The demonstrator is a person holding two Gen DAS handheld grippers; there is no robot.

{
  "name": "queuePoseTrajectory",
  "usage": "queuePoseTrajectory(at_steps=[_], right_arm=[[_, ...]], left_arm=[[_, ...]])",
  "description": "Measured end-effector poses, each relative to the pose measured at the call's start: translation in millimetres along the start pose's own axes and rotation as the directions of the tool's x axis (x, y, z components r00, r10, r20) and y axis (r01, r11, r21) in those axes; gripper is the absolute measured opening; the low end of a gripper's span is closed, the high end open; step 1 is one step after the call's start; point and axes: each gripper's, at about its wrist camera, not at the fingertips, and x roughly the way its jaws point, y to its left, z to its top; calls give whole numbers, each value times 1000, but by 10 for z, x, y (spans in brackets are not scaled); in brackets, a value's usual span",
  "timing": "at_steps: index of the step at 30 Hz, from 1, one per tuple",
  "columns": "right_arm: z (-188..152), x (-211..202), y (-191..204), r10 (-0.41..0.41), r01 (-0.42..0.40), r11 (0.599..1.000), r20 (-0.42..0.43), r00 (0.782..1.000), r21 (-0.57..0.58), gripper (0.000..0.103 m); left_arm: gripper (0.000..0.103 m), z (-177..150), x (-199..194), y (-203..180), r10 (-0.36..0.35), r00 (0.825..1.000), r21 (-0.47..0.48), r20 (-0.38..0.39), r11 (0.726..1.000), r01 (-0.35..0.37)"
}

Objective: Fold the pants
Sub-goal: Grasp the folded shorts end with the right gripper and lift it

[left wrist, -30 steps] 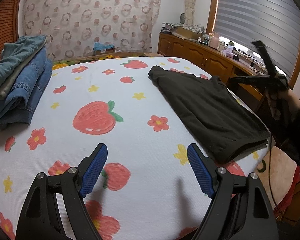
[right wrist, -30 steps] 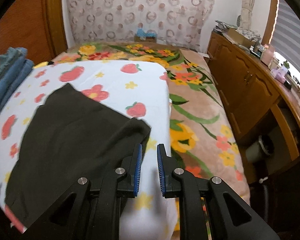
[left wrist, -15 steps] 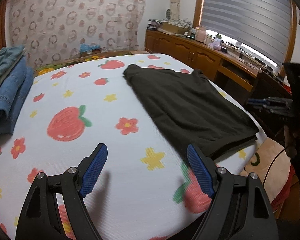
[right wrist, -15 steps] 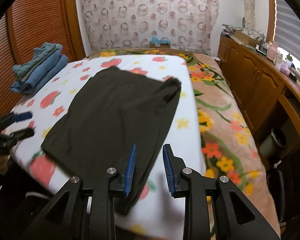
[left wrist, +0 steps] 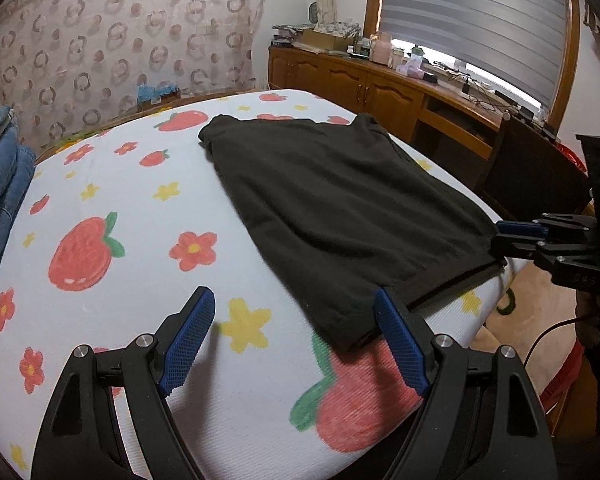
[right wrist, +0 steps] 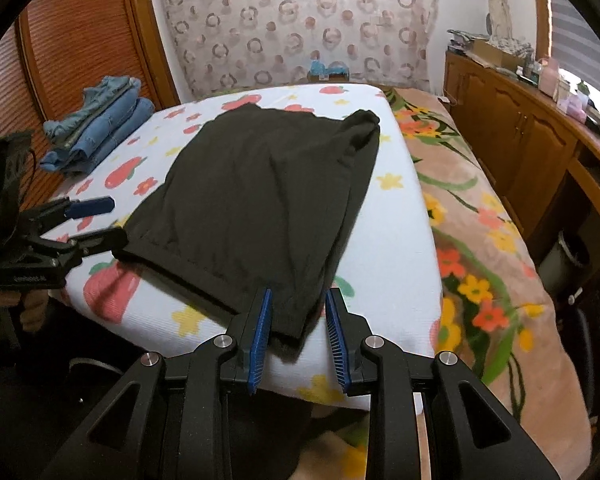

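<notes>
The folded black pants (right wrist: pixel 256 200) lie flat on the strawberry-print sheet (left wrist: pixel 112 208) at the bed's near edge. The right gripper (right wrist: pixel 298 332), jaws just parted, straddles one near corner ungripped; the left gripper (left wrist: pixel 296 340) gapes wide beside the other corner.

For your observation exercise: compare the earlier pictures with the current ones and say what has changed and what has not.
The right gripper moved to the near corner of the dark pants, its jaws just opened around the hem, not gripping. The left gripper shifted toward the other near corner, open. Pants and folded jeans stayed put.
</notes>
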Motion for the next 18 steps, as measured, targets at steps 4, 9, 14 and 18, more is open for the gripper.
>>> queuePoseTrajectory(at_steps=[4, 9, 14, 18], right_arm=[[-26, -18, 55, 12, -12, 1000, 15, 1000, -11, 10], [-56, -143, 95, 20, -20, 1000, 58, 998, -14, 5], [-208, -142, 183, 16, -15, 1000, 43, 999, -23, 5], [-220, -105, 193, 6, -6, 1000, 32, 999, -21, 5]], left_arm=[[83, -17, 17, -1, 0, 1000, -3, -6, 1000, 0], [83, -42, 49, 17, -3, 1000, -7, -16, 1000, 3], [83, -48, 44, 30, -5, 1000, -13, -15, 1000, 5], [83, -25, 21, 28, -6, 1000, -12, 0, 1000, 6]])
